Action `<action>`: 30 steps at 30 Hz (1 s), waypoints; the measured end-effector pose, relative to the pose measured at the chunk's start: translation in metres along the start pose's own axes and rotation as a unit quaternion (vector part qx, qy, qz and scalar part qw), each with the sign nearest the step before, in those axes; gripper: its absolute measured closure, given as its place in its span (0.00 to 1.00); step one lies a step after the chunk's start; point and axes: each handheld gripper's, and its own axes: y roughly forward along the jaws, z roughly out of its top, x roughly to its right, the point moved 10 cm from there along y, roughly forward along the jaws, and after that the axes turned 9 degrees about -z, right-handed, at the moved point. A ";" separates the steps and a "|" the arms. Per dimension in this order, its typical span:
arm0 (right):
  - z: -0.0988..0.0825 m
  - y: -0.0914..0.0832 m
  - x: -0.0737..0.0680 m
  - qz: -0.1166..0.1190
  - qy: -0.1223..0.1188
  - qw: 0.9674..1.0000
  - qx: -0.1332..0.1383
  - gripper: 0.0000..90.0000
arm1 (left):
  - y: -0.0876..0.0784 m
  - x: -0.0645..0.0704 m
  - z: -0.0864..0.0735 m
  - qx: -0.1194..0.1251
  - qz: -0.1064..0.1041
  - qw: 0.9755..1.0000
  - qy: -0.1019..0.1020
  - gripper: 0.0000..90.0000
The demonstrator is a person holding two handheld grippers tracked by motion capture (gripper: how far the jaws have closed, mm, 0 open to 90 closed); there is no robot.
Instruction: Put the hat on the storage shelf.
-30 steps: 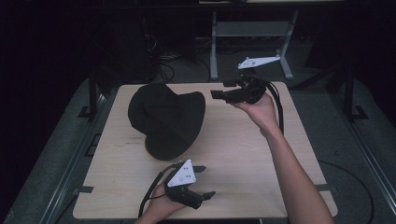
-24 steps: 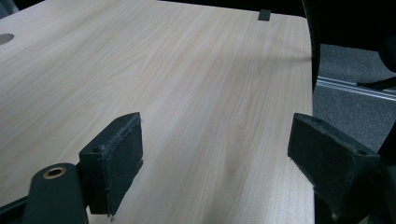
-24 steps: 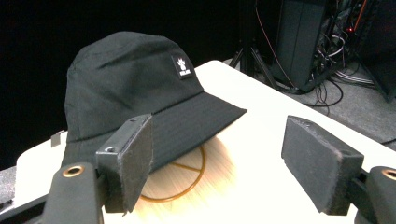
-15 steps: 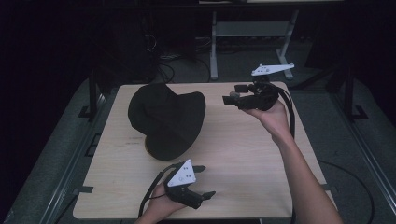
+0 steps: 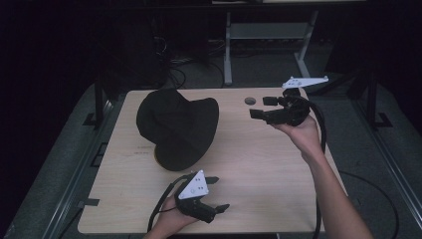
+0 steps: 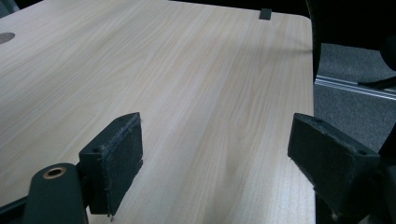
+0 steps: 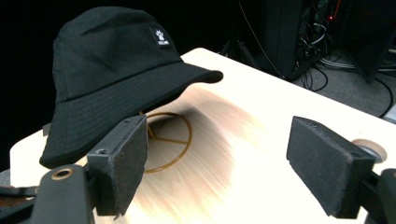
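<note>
A black bucket hat (image 5: 175, 124) sits on a thin brass ring stand (image 7: 169, 145) at the table's back left; in the right gripper view the hat (image 7: 116, 70) shows a small white label and tilts over the stand. My right gripper (image 5: 263, 107) is held above the table's back right, open, jaws pointing left toward the hat, well apart from it. My left gripper (image 5: 215, 193) rests low near the front edge, open, nothing between its pads (image 6: 116, 158); bare wood lies ahead of it.
The light wooden table (image 5: 249, 164) has a round cable hole (image 5: 250, 101) at the back, near the right gripper. Dark floor, cables and a metal frame (image 5: 228, 45) lie behind the table. Rails run along both sides.
My right gripper has drawn back to the right and a little toward me, away from the hat. The left gripper has not moved.
</note>
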 end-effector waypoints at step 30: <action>-0.083 -0.072 -0.002 -0.012 0.013 1.000 0.015 0.19 | 0.000 0.000 0.001 0.005 0.002 1.000 0.002 0.19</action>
